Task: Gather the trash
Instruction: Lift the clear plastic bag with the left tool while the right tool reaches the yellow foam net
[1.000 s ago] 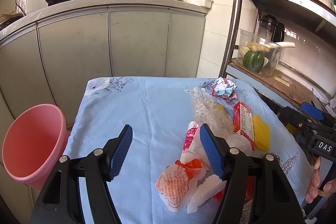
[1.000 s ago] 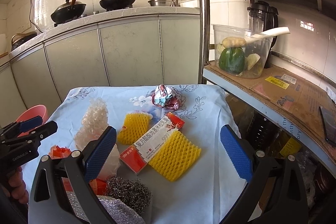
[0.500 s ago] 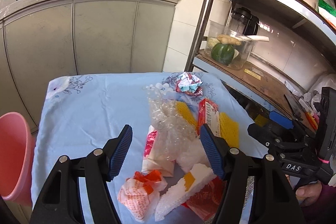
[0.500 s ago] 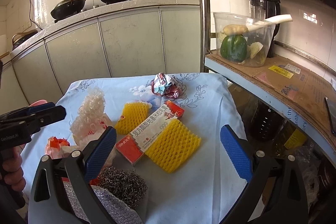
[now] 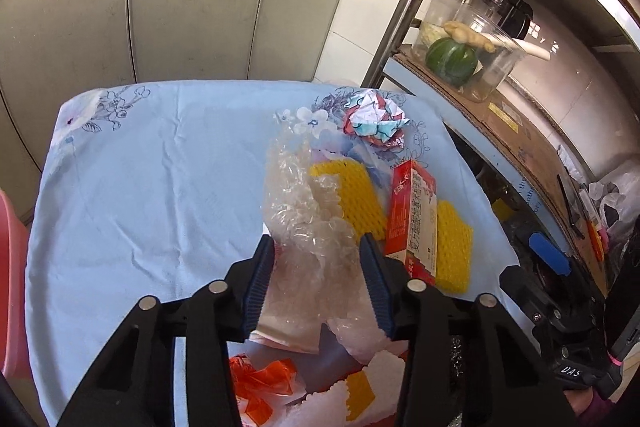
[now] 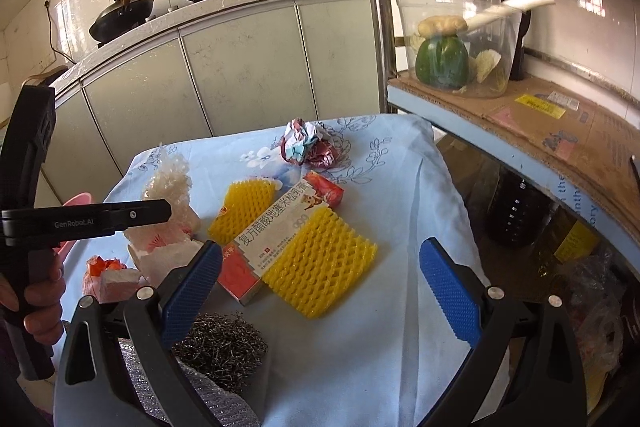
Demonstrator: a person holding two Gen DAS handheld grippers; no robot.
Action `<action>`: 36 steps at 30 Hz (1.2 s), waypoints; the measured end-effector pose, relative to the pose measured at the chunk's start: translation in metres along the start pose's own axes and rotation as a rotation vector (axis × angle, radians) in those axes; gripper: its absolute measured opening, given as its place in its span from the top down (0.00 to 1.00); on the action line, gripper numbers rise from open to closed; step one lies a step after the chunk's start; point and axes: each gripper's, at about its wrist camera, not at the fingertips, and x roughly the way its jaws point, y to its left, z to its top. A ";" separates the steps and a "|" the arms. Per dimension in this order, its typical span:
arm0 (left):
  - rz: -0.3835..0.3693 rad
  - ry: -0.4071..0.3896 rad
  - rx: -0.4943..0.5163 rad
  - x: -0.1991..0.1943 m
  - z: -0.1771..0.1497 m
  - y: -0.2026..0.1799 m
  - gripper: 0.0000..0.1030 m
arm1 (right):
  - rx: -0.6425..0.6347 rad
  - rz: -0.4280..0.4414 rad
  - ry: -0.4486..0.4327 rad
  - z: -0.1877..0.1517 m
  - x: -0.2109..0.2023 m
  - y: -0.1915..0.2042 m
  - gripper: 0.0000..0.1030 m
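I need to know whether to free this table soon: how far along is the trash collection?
Nothing looks binned yet. In hand: the left gripper, jaws just closing, straddles the clear bubble wrap. The right gripper hangs open and empty. Still on the tablecloth: two yellow foam nets, medicine box, crumpled paper ball, steel scourer, orange wrappers.

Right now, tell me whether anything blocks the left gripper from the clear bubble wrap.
Nothing visible does. The left gripper has just been closing, and the bubble wrap already sits between its jaws, above a white-and-pink wrapper. Whether the pads press it yet cannot be told.
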 end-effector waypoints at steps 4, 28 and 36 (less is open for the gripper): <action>0.000 -0.014 0.012 0.002 -0.002 -0.003 0.65 | 0.025 0.018 0.015 0.000 0.004 -0.005 0.04; 0.021 -0.179 -0.001 -0.062 0.005 -0.015 0.66 | -0.020 0.067 0.167 0.006 0.041 0.004 0.17; 0.029 -0.180 -0.016 -0.064 0.003 -0.010 0.66 | -0.010 0.088 0.229 -0.001 0.053 0.004 0.57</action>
